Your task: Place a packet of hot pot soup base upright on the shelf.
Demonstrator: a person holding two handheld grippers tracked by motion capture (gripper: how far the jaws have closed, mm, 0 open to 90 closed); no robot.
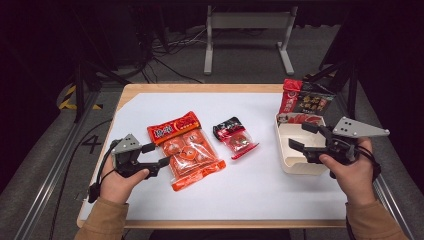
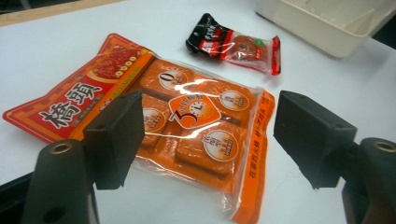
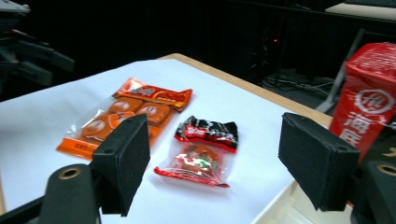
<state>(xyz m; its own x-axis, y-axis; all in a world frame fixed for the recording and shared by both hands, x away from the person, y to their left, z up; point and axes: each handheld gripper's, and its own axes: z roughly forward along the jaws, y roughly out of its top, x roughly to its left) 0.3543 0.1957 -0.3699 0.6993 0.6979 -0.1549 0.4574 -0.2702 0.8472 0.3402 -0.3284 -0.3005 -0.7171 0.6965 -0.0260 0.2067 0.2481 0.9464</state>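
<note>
High view: wooden table [image 1: 200, 88] with a white sheet [image 1: 260, 185] covering most of its top; a person's forearms in tan sleeves enter from the near edge, one gripper per hand

Cream tray [image 1: 295, 165], rectangular, sits directly under and just ahead of the right gripper's jaws. A red-and-dark packet [image 1: 305, 100] stands at the tray's far end, beyond the right jaws; in the right gripper view its red carton-like face [image 3: 369, 98] rises past the right-hand jaw

Large orange packet [image 1: 186, 148], flat on the sheet, red header band at its far end, clear window showing several orange wrapped blocks. It lies just beyond the left gripper's jaw tips, not touching them as far as I can tell. Left gripper view: the orange packet [image 2: 187, 126] spans the gap between the two jaws and runs behind the left-hand one

Small red-and-black packet [image 1: 234, 136], flat, well apart from both grippers, between the orange packet and the tray. Right gripper view: it [image 3: 201, 154] lies ahead in the gap between the jaws

Left gripper [image 1: 159, 154]: jaws spread wide, nothing between the pads

Right gripper [image 1: 303, 136]: jaws spread wide, holding nothing, grey three-cornered plate on top
</note>
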